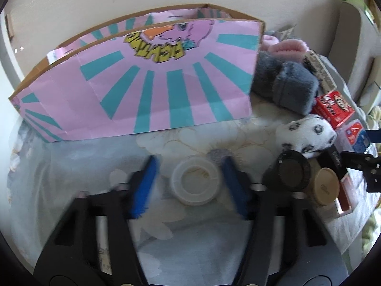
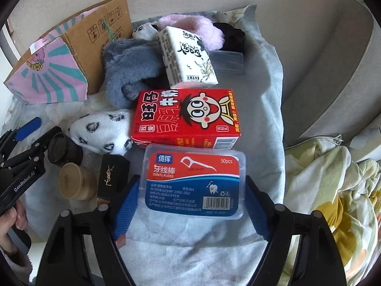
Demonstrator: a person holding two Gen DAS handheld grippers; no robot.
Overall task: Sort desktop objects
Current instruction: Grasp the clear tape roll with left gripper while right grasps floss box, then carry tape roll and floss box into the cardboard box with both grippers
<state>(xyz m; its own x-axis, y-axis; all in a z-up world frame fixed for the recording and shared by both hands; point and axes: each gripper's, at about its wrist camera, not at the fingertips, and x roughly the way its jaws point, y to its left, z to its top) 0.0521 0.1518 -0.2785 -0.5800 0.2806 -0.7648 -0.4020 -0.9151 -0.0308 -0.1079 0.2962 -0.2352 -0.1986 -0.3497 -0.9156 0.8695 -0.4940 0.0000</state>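
Observation:
In the left wrist view my left gripper (image 1: 190,164) is open, its blue fingers on either side of a clear round lid or tape ring (image 1: 195,183) lying on the cloth, not touching it. A pink and teal cardboard box (image 1: 142,81) stands behind. In the right wrist view my right gripper (image 2: 193,190) is open around a clear dental floss box (image 2: 194,183) with a red and blue label; the pads stand close beside it. Behind it lies a red milk carton (image 2: 185,116).
A spotted white plush (image 2: 102,131), grey plush (image 2: 128,71), pink plush (image 2: 190,27), tissue pack (image 2: 188,54), black jar (image 2: 64,149), wooden-lidded jar (image 2: 76,181) and black YSL box (image 2: 110,175) crowd the cloth. A grey cushion (image 2: 338,76) and rumpled bedding (image 2: 333,202) lie to the right.

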